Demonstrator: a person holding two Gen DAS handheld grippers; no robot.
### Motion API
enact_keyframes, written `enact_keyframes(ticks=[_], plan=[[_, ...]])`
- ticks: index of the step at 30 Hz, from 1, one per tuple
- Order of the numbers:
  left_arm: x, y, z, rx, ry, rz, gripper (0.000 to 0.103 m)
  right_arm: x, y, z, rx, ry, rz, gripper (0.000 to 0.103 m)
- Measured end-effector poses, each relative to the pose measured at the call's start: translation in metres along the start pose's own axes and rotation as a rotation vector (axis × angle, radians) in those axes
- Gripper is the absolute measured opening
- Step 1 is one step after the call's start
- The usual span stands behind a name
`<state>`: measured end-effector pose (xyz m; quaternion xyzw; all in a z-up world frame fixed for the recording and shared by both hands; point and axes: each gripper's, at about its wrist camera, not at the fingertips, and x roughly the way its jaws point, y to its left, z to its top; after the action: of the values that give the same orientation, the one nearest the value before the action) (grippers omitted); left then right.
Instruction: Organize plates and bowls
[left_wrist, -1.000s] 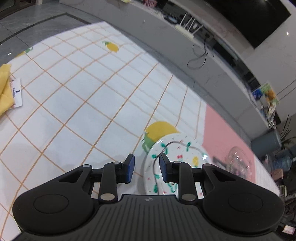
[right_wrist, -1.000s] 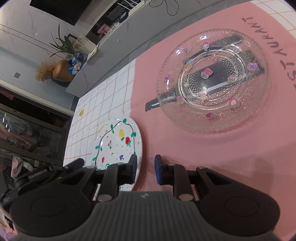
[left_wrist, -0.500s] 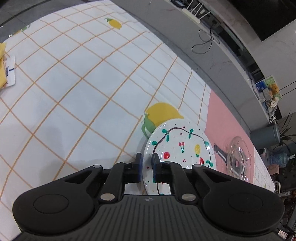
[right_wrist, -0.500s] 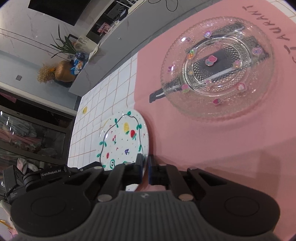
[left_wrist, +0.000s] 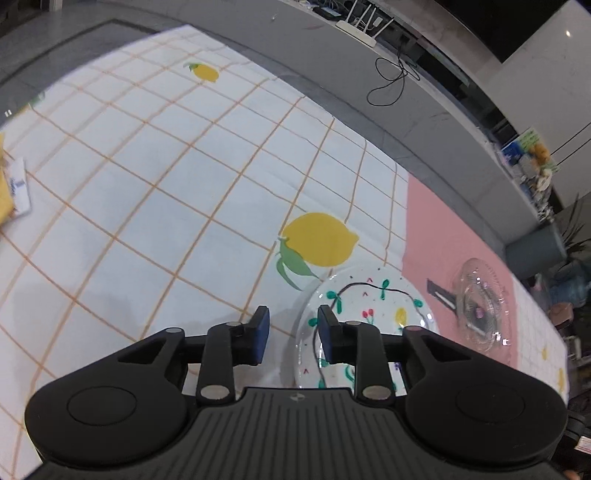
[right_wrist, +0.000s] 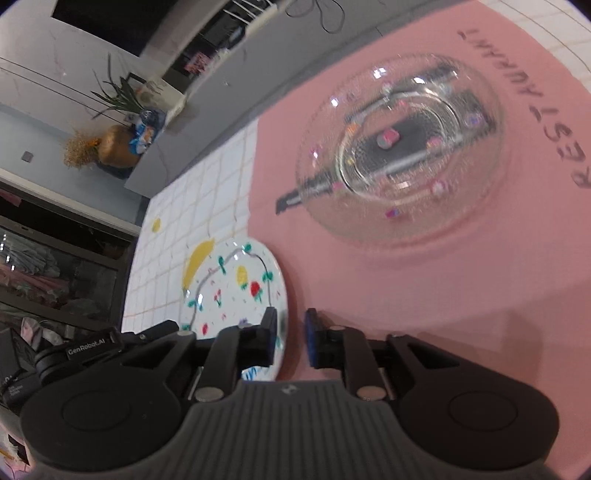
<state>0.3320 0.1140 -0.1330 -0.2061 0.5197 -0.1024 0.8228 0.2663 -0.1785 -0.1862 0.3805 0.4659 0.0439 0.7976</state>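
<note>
A white plate painted with fruit and a black vine lies on the tablecloth; it also shows in the right wrist view. My left gripper is open, its jaws astride the plate's left rim. My right gripper is open, its jaws astride the plate's right rim. A clear glass plate with small coloured dots lies on the pink mat beyond; it also shows in the left wrist view.
The tablecloth is white with an orange grid and printed lemons. A pink mat covers its right part. A yellow cloth with a white label lies at the far left. A grey counter runs behind the table.
Both grippers were shut half a second ago and have opened. The painted plate stays between them on the cloth. The right wrist view is blurred with motion.
</note>
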Motion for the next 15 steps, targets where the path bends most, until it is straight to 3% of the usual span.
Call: enact_keyframes(ticks=[6, 10, 12, 15], plan=[[0.006, 0.001, 0.001, 0.0, 0.008, -0.028, 0.035, 0.006, -0.002, 0.002, 0.005, -0.013, 0.038, 0.02], [0.006, 0.002, 0.0, -0.009, 0.015, -0.027, 0.034, 0.012, -0.002, -0.002, 0.001, -0.009, 0.063, 0.012], [0.007, 0.001, 0.0, -0.006, 0.027, -0.013, 0.02, 0.013, -0.004, -0.001, 0.012, -0.008, 0.068, 0.009], [0.009, -0.001, -0.001, 0.0, 0.045, -0.029, 0.013, 0.014, -0.009, 0.0, 0.047, 0.006, 0.075, 0.005]])
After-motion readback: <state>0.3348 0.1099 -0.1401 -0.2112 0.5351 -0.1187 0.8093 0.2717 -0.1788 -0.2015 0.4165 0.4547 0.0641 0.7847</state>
